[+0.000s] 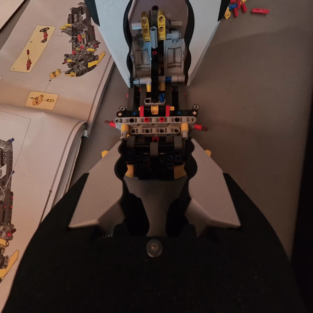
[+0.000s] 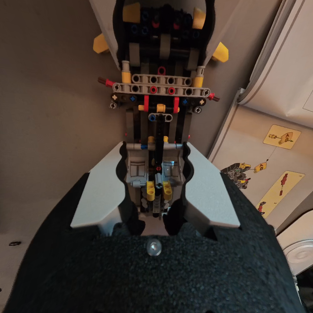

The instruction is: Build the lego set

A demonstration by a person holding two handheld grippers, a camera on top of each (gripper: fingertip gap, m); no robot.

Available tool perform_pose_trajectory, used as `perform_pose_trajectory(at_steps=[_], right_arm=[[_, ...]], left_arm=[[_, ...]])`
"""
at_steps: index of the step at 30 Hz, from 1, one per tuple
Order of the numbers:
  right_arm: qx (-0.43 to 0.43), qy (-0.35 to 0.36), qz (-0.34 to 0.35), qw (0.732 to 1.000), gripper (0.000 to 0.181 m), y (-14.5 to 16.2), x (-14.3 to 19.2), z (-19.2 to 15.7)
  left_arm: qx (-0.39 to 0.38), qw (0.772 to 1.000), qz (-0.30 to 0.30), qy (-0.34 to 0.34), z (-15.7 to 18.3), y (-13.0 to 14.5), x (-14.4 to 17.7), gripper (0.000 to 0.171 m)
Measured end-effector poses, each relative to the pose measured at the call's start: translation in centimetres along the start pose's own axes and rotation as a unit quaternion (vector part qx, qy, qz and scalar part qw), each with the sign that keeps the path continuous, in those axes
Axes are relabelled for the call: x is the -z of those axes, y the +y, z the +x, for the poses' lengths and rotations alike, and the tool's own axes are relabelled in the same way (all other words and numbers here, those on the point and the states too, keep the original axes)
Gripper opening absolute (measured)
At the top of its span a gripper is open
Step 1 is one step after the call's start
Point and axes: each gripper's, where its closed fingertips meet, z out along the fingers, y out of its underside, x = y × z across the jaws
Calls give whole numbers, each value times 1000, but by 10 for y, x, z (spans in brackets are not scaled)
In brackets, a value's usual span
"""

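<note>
Two grippers on one build: my left gripper (image 1: 153,162) pinches the black-and-yellow end of the lego chassis (image 1: 155,122), my right gripper (image 2: 154,176) clamps the grey seat end, all held above the table (image 1: 245,84) beside the manual (image 1: 50,84). Twisting could pop the grey holed beams apart. Tiny red pins (image 1: 260,11) could roll off.

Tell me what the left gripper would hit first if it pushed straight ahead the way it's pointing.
Nothing new: the left gripper is already clamped on the black, grey and yellow lego chassis. Pushing on would drive that model toward the right gripper gripping its far end, probably first.
</note>
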Motion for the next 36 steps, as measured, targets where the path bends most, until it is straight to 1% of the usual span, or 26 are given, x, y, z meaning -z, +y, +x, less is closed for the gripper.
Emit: perform_pose_trajectory(at_steps=[10, 15, 16, 19, 20, 23, 26, 29, 36], right_arm=[[-3, -8, 6, 1000, 64, 0, 2, -2], [-29, -12, 7, 999, 64, -1, 1, -1], [-33, -7, 5, 999, 64, -1, 1, -1], [3, 31, -5, 1000, 66, 1, -2, 0], [4, 32, -7, 999, 66, 1, -2, 0], [-20, 10, -3, 1000, 65, 0, -1, -1], [-3, 18, -7, 1000, 65, 1, -1, -1], [-23, -8, 14, 1000, 65, 0, 1, -2], [-7, 12, 7, 1000, 65, 2, -1, -1]], left_arm=[[-5, 1000, 1, -2, 0, 0, 0, 65], [0, 1000, 0, -1, 0, 0, -1, 65], [0, 1000, 0, -1, 0, 0, -1, 65], [-1, 1000, 0, -1, 0, 0, -1, 65], [-1, 1000, 0, -1, 0, 0, 0, 65], [0, 1000, 0, -1, 0, 0, -1, 65], [-1, 1000, 0, 0, 1, 0, 0, 65], [0, 1000, 1, 1, 1, 0, 0, 65], [1, 1000, 0, 0, 1, 0, -1, 65]])
